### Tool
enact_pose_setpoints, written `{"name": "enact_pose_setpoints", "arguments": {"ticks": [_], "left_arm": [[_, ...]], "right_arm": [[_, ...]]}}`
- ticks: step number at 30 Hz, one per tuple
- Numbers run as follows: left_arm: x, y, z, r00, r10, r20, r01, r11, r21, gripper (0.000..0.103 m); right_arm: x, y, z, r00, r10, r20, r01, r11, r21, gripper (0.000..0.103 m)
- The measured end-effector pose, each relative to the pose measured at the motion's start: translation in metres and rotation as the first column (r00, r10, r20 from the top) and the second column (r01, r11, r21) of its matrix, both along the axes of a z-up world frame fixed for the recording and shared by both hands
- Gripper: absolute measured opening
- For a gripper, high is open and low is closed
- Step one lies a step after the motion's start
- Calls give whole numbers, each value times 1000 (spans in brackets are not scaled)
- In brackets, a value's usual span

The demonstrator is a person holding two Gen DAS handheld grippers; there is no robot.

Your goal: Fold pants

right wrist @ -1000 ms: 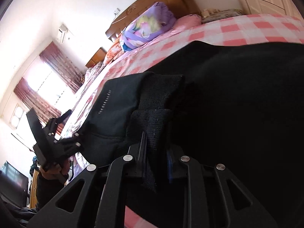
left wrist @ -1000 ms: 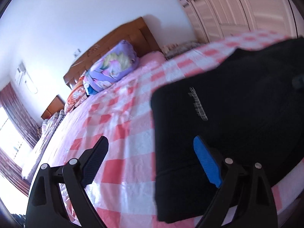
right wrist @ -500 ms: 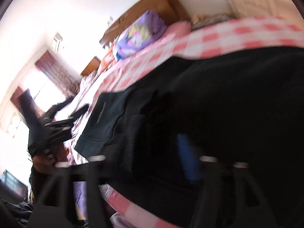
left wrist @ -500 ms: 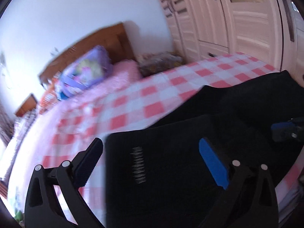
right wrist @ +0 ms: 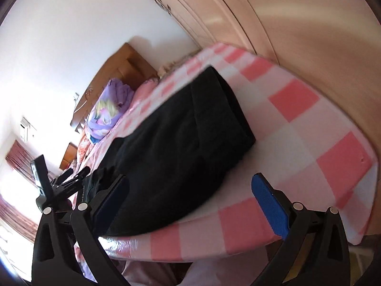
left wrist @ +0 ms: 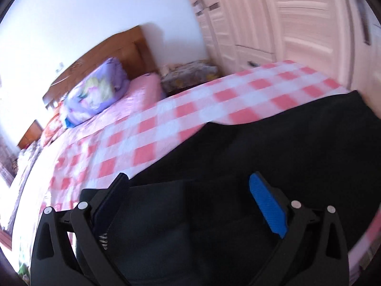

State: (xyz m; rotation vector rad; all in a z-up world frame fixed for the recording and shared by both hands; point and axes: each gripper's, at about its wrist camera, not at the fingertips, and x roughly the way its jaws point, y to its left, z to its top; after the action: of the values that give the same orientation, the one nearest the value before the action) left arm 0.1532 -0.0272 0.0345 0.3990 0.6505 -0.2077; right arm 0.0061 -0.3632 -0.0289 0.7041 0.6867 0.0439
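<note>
pants: black, lying on the pink-checked bed | left tool: spread wide, over the pants, pinching nothing | right tool: spread wide, empty, at the bed's edge, pants ahead and toward its left finger

Black pants cut off at 6 o'clock and 3 o'clock of the left wrist view, lower part hidden behind the left gripper; small white print on the fabric at 7 o'clock half covered by a finger, unreadable. Checked bedspread smeared by motion blur. Wardrobe at 1 o'clock of the right wrist view blurred, cut by the rim. Pants waist end at 9 o'clock hidden behind the right gripper
</note>
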Motion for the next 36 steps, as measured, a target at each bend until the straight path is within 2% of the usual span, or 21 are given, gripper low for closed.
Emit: {"name": "enact_pose_setpoints", "arguments": {"ticks": [2, 4, 6, 8, 11, 14, 16, 19, 20, 21, 22, 23, 24, 25, 27, 29, 31, 32, 35, 36], "left_arm": [[3, -18, -12, 997, -47, -61, 48, 999, 12, 101], [9, -35, -32, 993, -53, -108, 59, 997, 50, 101], [11, -44, -44, 986, -75, -147, 81, 996, 35, 101], [10, -51, -44, 983, -103, -150, 105, 994, 5, 101], [3, -65, -35, 986, -135, -101, 136, 991, -5, 101], [-2, -75, -23, 981, -175, -88, 173, 984, -33, 101], [-2, -85, -24, 970, -216, -114, 210, 976, -63, 101], [-1, -99, -39, 961, -218, -169, 212, 976, -57, 101], [1, -100, -45, 956, -222, -193, 212, 975, -71, 101], [3, -100, -50, 950, -223, -218, 209, 974, -89, 101], [4, -98, -52, 948, -220, -230, 202, 974, -101, 101], [5, -94, -50, 948, -219, -230, 197, 974, -115, 101], [5, -91, -46, 949, -219, -224, 194, 972, -129, 101], [7, -85, -38, 949, -223, -221, 190, 968, -161, 101], [13, -78, -23, 940, -242, -239, 185, 954, -238, 101], [25, -79, -3, 908, -304, -290, 195, 917, -349, 101], [40, -94, 17, 863, -360, -353, 199, 887, -418, 101], [44, -107, 26, 844, -377, -381, 207, 885, -417, 101], [48, -171, 54, 758, -462, -461, 310, 876, -369, 101], [46, -195, 61, 746, -464, -478, 340, 882, -326, 101]], "right_arm": [[16, -6, -8, 999, 0, -40, 0, 1000, 3, 99], [30, -9, -12, 999, 31, -41, -30, 999, 40, 99], [40, -7, -13, 998, 34, -45, -32, 998, 45, 99], [44, -6, -13, 998, 32, -57, -30, 999, 38, 99], [39, 0, -11, 995, 65, -79, -64, 998, 22, 99], [35, 10, -11, 992, 96, -83, -96, 995, -5, 99], [39, 9, -10, 994, 71, -82, -71, 997, -1, 99], [49, 7, -12, 998, 8, -56, -7, 1000, 16, 99], [50, 9, -12, 999, -10, -48, 10, 1000, 3, 96], [50, 9, -13, 999, -24, -42, 23, 1000, -6, 76], [45, 7, -15, 999, -49, -21, 49, 999, -3, 60], [40, 4, -19, 998, -49, 29, 47, 998, 43, 52], [34, 1, -23, 996, -61, 72, 56, 995, 79, 45], [31, 2, -24, 994, -72, 81, 66, 995, 73, 44], [26, 13, -17, 989, -86, 121, 89, 996, -13, 42], [26, 26, -6, 985, -88, 149, 105, 988, -109, 40], [27, 47, 10, 982, -76, 176, 120, 958, -259, 40], [27, 55, 14, 981, -71, 181, 125, 943, -310, 40], [26, 75, 18, 979, -77, 191, 155, 887, -435, 39], [28, 79, 17, 979, -79, 189, 159, 872, -462, 39]]}}
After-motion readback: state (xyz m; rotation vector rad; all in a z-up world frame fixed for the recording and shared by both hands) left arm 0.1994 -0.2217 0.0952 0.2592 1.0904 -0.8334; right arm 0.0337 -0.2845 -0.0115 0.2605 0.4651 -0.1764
